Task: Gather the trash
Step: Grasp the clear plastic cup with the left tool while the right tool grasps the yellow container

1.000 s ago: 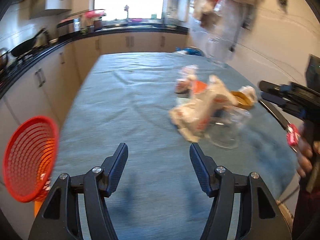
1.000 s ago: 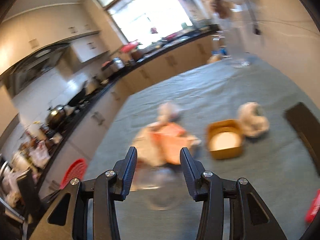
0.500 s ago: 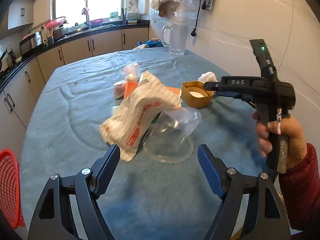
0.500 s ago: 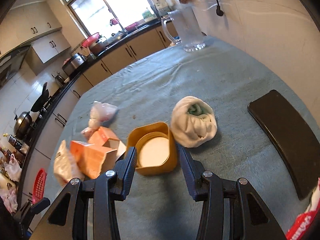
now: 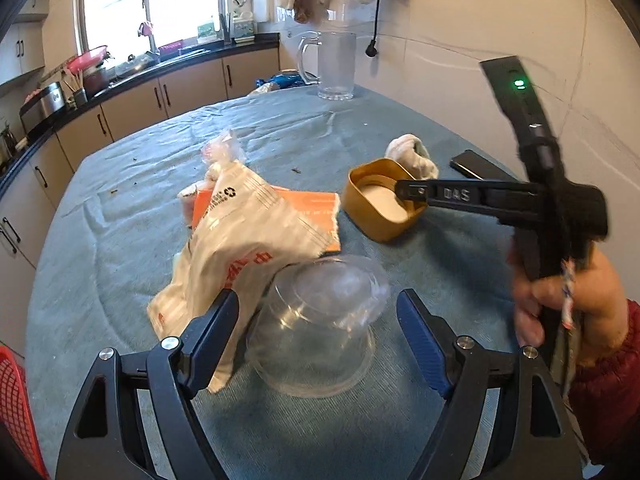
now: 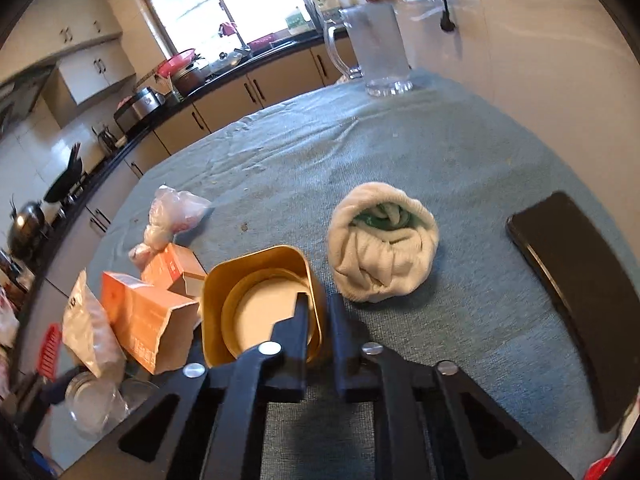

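Note:
An upturned clear plastic cup (image 5: 316,336) stands on the blue-clothed table between the fingers of my left gripper (image 5: 318,300), which is open with its pads clear of the cup. A white plastic wrapper (image 5: 240,240) leans against the cup, over an orange carton (image 5: 308,208). My right gripper (image 6: 319,304) is shut on the near wall of a gold container (image 6: 224,280), one finger inside and one outside. In the left wrist view the right gripper (image 5: 400,192) reaches into the gold container (image 5: 372,228) from the right, held by a hand in a red sleeve.
A rolled white cloth (image 6: 384,248) lies just right of the gold container, and a black phone (image 6: 572,280) lies near the right edge. A knotted small bag (image 6: 172,212) is at the left, a glass jug (image 6: 380,48) at the far edge. A red basket (image 5: 16,400) hangs off the left side.
My left gripper swung in over the clear cup and its jaws widened. My right gripper dropped onto the gold container and shut on its wall.

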A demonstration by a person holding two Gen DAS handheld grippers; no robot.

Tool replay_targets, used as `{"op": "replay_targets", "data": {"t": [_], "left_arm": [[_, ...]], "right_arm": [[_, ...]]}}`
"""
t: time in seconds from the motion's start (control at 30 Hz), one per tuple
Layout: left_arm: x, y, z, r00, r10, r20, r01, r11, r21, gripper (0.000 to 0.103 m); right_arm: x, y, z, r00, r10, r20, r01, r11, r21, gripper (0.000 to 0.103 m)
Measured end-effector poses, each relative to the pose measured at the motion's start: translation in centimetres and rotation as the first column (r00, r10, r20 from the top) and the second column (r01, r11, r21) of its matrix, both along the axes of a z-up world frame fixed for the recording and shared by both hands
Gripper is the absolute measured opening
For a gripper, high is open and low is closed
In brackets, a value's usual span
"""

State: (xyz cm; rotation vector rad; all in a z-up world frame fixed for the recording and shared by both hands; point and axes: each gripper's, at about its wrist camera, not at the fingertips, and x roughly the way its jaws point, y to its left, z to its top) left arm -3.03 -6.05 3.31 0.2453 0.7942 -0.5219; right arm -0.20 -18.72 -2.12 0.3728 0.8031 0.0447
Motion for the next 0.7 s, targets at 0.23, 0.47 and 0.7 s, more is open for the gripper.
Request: {"op": "replay_targets", "data": {"t": [0.23, 0.47, 0.7], "left_arm": [[0.1, 0.0, -0.6, 1.000, 0.011, 0.006, -0.011, 1.000, 0.003, 0.055], [-1.0, 1.5, 0.0, 0.999, 0.028, 0.018, -0.027, 0.998, -0.048, 0.050], [-2.4, 3.2, 1.7, 0.998, 0.042, 0.053, -0.037, 0.994, -0.099, 0.050]], "right_arm": [[-0.7, 1.3, 1.0, 0.992, 0.093, 0.084, -0.094, 0.996, 0.011, 0.009], [-1.2, 1.2, 1.3, 0.990, 0.079, 0.120, -0.081, 0.997, 0.010, 0.009], [-2.4, 0.9, 2.4, 0.980, 0.047, 0.195, -0.047, 0.999, -0.005, 0.009]]}}
